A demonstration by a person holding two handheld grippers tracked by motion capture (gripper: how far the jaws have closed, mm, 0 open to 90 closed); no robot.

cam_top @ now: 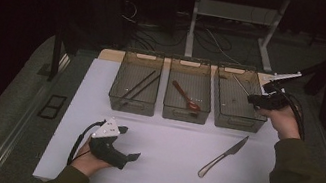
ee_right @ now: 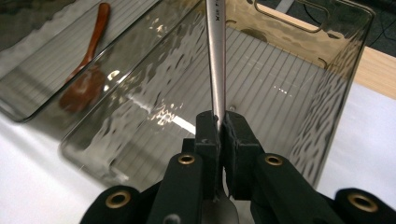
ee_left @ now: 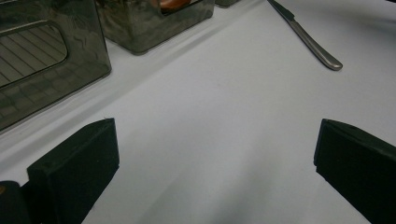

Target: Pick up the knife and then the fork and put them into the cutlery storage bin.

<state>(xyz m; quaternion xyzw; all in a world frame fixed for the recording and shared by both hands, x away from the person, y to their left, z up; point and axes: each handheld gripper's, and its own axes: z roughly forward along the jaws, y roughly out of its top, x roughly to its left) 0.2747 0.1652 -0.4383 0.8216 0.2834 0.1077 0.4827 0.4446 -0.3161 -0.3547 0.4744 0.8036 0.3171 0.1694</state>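
My right gripper (cam_top: 258, 99) (ee_right: 220, 126) is shut on the slim handle of a metal utensil (ee_right: 215, 56). It holds the utensil (cam_top: 242, 85) over the right-hand smoky plastic bin (cam_top: 237, 121) (ee_right: 336, 93); the handle points away across the bin's ribbed floor. A table knife (cam_top: 223, 157) (ee_left: 308, 39) lies on the white mat, in front of that bin. At the mat's near left my left gripper (cam_top: 129, 142) (ee_left: 217, 163) rests low with its jaws wide open and nothing between them.
Three bins stand in a row at the back of the mat. The left bin (cam_top: 131, 103) (ee_left: 42, 70) holds dark chopsticks (cam_top: 139, 87). The middle bin (cam_top: 185, 114) (ee_left: 149, 23) holds a brown spoon (cam_top: 185, 96) (ee_right: 86, 60).
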